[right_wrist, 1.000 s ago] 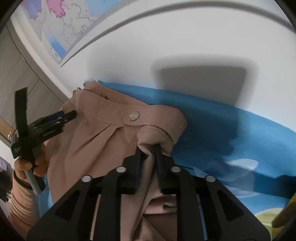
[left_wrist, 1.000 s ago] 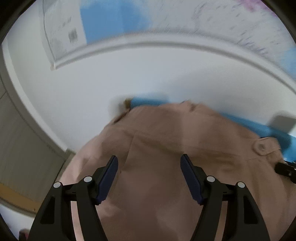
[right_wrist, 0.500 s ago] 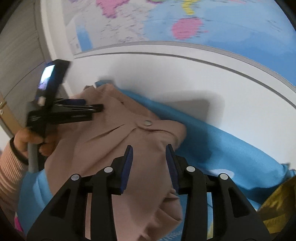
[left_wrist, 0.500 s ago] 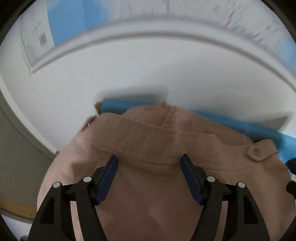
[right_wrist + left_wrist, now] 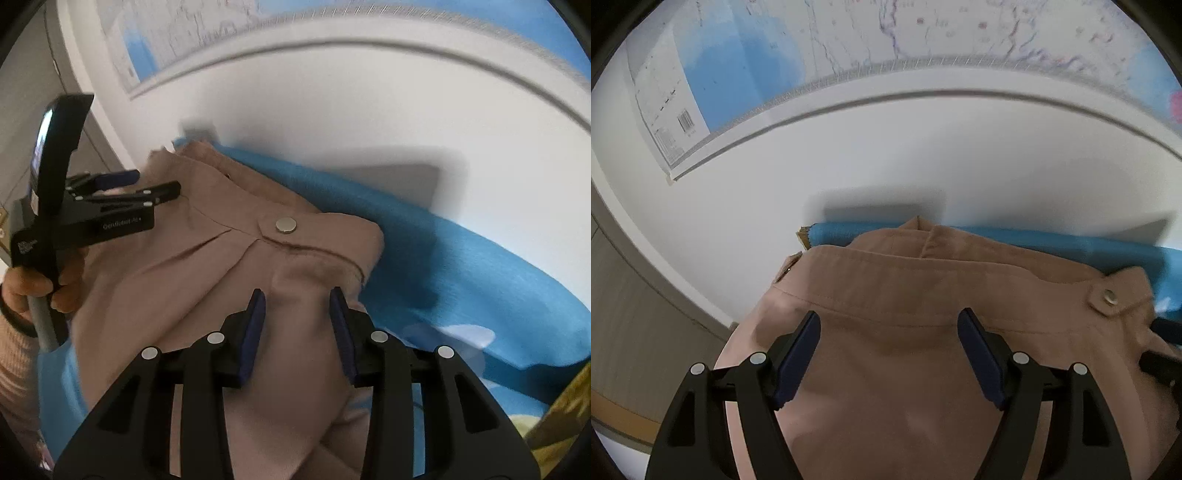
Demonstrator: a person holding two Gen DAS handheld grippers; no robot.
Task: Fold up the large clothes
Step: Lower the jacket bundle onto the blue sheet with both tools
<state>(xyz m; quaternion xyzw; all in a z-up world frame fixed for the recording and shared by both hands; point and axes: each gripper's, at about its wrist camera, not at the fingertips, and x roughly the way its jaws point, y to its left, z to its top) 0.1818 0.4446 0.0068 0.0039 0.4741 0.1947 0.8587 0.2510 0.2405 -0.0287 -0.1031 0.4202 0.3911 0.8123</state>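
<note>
Tan garment on blue cloth

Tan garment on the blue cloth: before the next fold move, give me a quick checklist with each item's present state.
1. Left gripper free of fabric: ok. Its fingers stand wide apart over the tan garment, having just opened further.
2. Right gripper released: ok. Nothing is pinched; the fabric lies under the parted fingers.
3. Waistband flat and straight: ok in the left wrist view; it runs unbroken to the snap button.
4. Garment wholly on the blue cloth: not ok. In the left wrist view its left side hangs past the cloth's end.
5. Lower part smooth: cannot tell; the grippers hide it.
</note>
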